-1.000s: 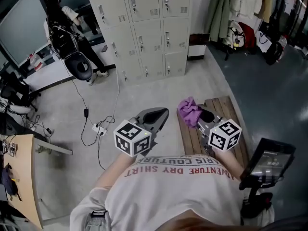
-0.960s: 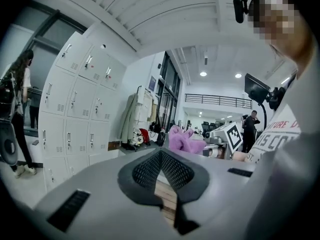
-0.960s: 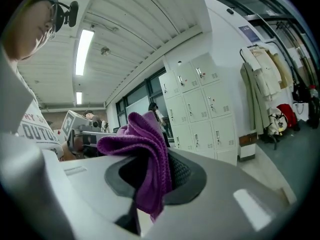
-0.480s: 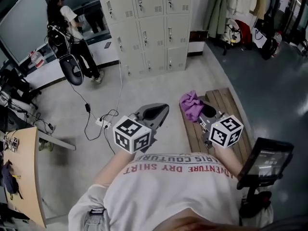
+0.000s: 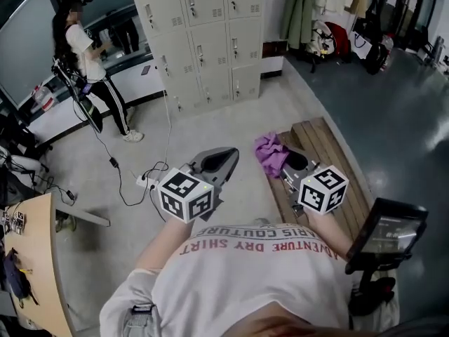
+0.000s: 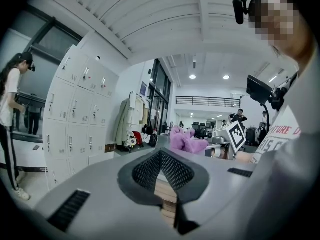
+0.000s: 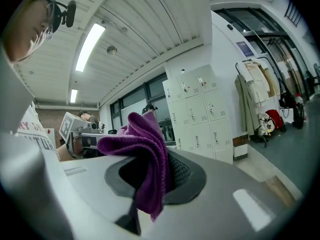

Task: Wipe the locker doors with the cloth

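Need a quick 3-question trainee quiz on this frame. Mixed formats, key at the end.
1. Multiple choice: what does the right hand-held gripper hold? A) purple cloth B) sponge C) nothing
2. True or false: the cloth is touching the lockers.
3. Fill in: the jaws of the left hand-held gripper are ____, with nothing between them.
Key: 1 A; 2 false, the lockers stand across the floor from it; 3 together.

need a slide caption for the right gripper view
right gripper shut on a purple cloth, with the grey lockers ahead
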Action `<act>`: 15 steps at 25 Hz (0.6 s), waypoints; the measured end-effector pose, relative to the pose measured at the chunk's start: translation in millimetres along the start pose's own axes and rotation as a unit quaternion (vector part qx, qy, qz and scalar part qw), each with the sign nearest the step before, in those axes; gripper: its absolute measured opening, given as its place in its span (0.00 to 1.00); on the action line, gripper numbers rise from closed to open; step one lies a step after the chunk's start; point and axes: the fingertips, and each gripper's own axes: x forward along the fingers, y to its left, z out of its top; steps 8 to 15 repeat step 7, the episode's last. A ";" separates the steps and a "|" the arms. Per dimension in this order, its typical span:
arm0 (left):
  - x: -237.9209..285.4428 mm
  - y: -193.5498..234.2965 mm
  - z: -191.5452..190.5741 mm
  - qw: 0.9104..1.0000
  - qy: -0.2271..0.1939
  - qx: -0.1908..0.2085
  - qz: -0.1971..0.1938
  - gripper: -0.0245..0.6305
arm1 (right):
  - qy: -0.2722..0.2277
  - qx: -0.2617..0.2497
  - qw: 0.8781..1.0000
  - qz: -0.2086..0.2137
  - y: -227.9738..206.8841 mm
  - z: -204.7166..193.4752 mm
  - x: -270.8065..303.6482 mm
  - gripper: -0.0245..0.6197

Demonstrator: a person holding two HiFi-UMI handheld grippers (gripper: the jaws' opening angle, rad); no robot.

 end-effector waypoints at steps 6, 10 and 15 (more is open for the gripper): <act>-45.8 -27.0 -17.6 1.000 -0.002 0.009 -0.016 0.04 | -0.009 -0.002 1.000 -0.014 45.4 -16.7 -22.7 0.14; -54.8 -31.2 -21.4 1.000 -0.002 0.011 -0.017 0.04 | -0.011 -0.003 1.000 -0.016 54.0 -20.5 -26.4 0.14; -54.8 -31.2 -21.4 1.000 -0.002 0.011 -0.017 0.04 | -0.011 -0.003 1.000 -0.016 54.0 -20.5 -26.4 0.14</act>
